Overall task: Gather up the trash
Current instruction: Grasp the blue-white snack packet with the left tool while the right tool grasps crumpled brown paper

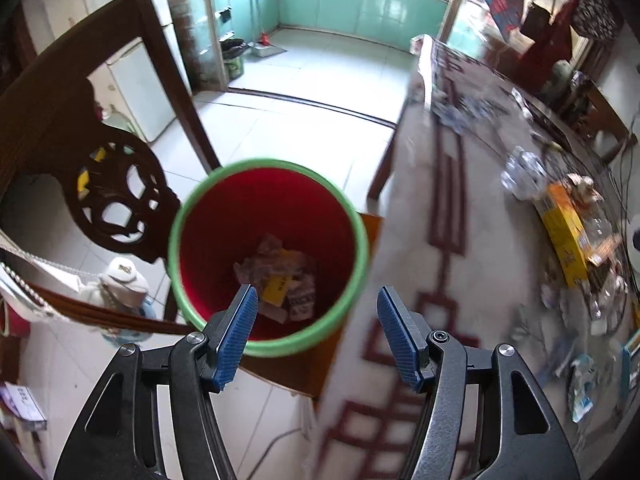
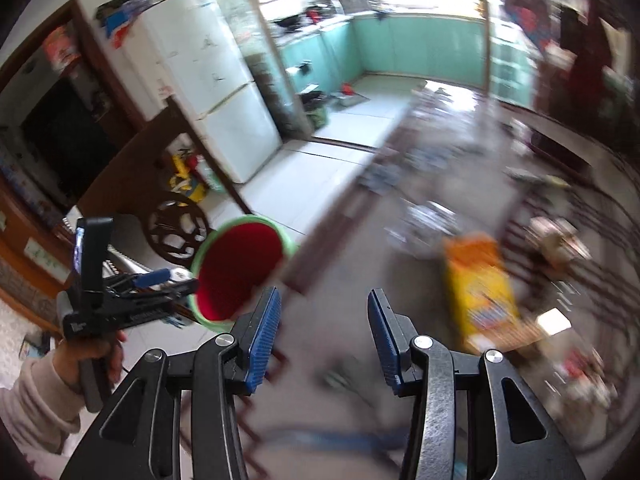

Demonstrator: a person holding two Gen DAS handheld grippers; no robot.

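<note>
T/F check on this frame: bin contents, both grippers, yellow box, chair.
1. The bin already has trash in it. True.
2. The left gripper grips a wrapper. False: jaws apart, nothing between them.
3. The right gripper is empty. True.
4. The yellow box is in the bin. False: it lies on the table.
5. The bin has a blue rim. False: the rim is green, the inside red.
6. A carved wooden chair stands by the bin. True.
</note>
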